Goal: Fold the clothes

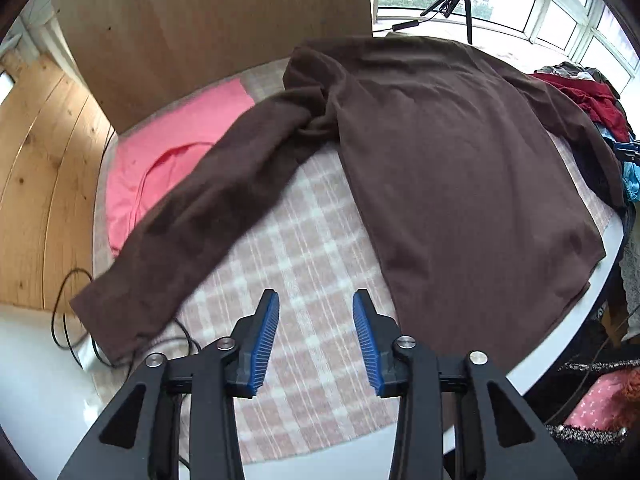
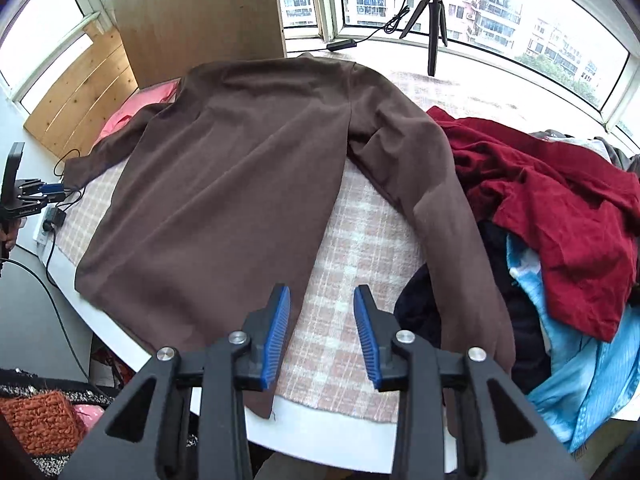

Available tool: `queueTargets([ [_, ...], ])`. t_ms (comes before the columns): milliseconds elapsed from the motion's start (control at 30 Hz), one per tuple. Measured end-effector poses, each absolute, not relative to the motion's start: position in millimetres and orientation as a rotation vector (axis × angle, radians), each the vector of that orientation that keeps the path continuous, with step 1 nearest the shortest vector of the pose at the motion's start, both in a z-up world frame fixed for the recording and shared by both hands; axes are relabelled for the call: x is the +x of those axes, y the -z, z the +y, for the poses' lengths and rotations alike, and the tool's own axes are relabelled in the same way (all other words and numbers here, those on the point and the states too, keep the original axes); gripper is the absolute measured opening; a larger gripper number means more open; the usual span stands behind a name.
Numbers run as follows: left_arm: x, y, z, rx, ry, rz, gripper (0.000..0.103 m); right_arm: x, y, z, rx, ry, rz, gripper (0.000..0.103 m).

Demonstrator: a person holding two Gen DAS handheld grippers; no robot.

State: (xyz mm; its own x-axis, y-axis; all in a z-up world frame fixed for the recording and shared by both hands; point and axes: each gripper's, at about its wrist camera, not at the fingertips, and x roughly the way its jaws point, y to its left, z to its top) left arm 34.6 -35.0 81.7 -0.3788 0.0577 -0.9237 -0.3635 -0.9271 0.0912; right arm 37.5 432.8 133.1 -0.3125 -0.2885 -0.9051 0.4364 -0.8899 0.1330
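Observation:
A brown long-sleeved top (image 1: 448,168) lies spread flat on a pink-and-white checked cloth (image 1: 304,264), hem toward me. In the left wrist view its left sleeve (image 1: 192,224) stretches out over a pink garment (image 1: 176,148). In the right wrist view the top (image 2: 224,200) fills the middle and its right sleeve (image 2: 448,216) runs down beside a clothes pile. My left gripper (image 1: 316,300) is open and empty above the cloth, between the sleeve and the body. My right gripper (image 2: 322,296) is open and empty above the cloth, by the hem's right corner.
A pile of red (image 2: 560,200), light blue (image 2: 592,376) and dark clothes lies at the right. A wooden board (image 1: 208,28) stands at the back. A tripod (image 2: 434,20) stands on the window sill. Cables and a power strip (image 2: 48,220) lie at the left edge.

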Motion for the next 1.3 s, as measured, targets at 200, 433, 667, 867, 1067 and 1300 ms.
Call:
queueTargets([
  [200,-72.3,-34.9,-5.3,-1.520,-2.343,0.728,0.045,-6.8,-99.0,412.8,1.600,2.220,0.061,0.033],
  [433,-107.6,-3.1,-19.3,-1.577,-2.298,0.770,0.009,-18.3,-55.4,396.5,1.700,2.186,-0.028,0.033],
  [667,-129.6,-28.9,-74.7,-1.577,-2.530,0.807,0.015,-25.4,-20.4,370.2,1.816,2.144,0.150,0.033],
  [867,-128.6,-41.2,-90.8,-1.586,-2.526,0.770,0.020,-53.1,-38.4,379.0,1.748,2.212,0.021,0.033],
  [1067,-82.3,-84.0,-79.8,-1.468,-2.500,0.586,0.020,-72.2,-64.2,408.8,1.665,2.319,-0.145,0.033],
  [1300,5.7,-120.1,-90.9,-1.427,-2.536,0.420,0.020,-20.9,-101.7,429.4,1.569,2.294,-0.093,0.033],
])
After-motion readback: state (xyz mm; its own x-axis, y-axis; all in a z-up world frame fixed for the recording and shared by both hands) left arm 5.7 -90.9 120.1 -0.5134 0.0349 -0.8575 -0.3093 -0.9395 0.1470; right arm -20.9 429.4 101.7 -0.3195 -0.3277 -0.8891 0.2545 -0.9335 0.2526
